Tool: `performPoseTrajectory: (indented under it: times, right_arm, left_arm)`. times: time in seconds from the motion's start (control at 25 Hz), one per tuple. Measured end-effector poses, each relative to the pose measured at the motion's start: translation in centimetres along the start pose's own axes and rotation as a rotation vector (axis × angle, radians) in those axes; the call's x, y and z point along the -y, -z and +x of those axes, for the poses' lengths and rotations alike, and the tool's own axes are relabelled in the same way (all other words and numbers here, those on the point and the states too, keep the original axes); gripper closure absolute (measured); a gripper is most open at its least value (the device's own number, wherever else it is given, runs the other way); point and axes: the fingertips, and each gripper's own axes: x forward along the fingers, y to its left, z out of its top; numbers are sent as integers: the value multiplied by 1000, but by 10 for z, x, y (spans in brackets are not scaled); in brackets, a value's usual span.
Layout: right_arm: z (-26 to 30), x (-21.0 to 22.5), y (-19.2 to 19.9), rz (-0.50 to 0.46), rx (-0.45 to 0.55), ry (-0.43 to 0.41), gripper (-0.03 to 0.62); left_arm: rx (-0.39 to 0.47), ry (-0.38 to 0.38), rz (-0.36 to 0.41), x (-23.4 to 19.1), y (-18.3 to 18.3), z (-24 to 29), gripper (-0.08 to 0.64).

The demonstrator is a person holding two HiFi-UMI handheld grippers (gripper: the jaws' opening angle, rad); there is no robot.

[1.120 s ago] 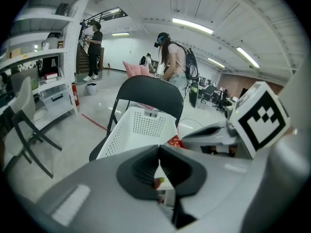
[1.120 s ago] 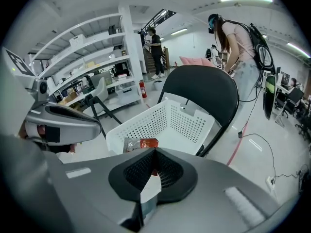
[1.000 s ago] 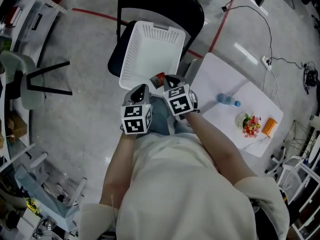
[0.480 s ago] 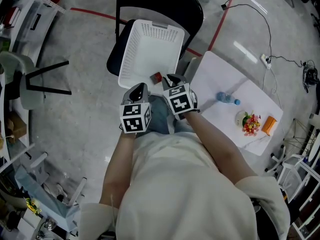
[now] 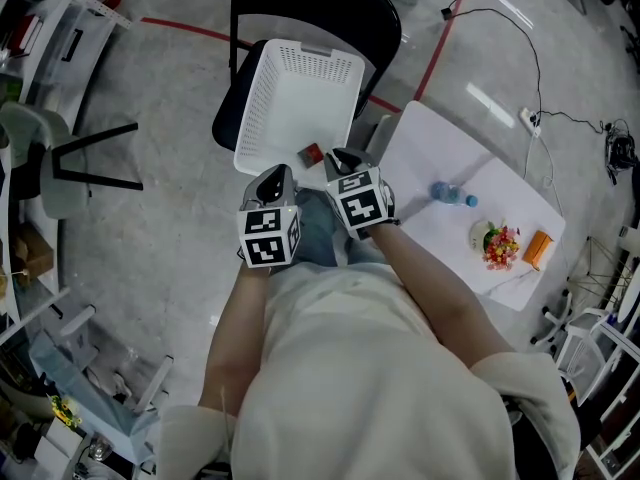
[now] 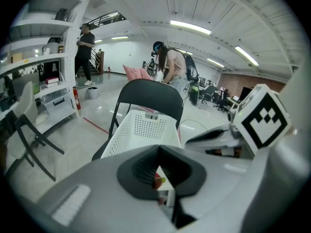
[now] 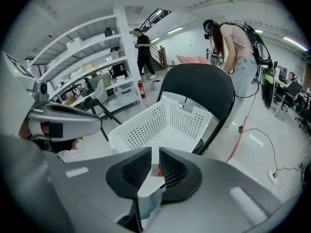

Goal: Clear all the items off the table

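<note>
With the left gripper (image 5: 279,174) shut and empty and the right gripper (image 5: 341,156) just closing to an empty slit, the bottle (image 5: 449,196) lying near the middle of the surface (image 5: 430,145) looks light, smooth and roll-prone, so grip across its body.

White perforated basket (image 5: 300,103), black chair (image 5: 320,3), red packet (image 5: 312,153).

The grey left gripper (image 5: 278,176) w/ its black-and-white marker cube (image 5: 268,238) and the matching right gripper (image 5: 340,156) are held side by side, close together, angled fwd and down, on bare forearms (image 5: 232,348) stretched from white sleeves (image 5: 190,433). Left jaws are seen tip to tip, nothing betw. them. Right jaws have just been closing a little and are parted by a narrow slit only, w/ nothing gripped.
</note>
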Motion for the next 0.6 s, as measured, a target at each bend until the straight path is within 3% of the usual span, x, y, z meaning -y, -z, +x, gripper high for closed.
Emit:
performPoseTrajectory:
  times: [0.24,0.6]
  right_arm:
    - [-7,-2,-2,2,18,-8,546]
    - [-25,6,0,30,60,-10,555]
  left_arm:
    - [24,14,-28,5,-5,-5,551]
    - [17,23,-11,24,-5,-7,551]
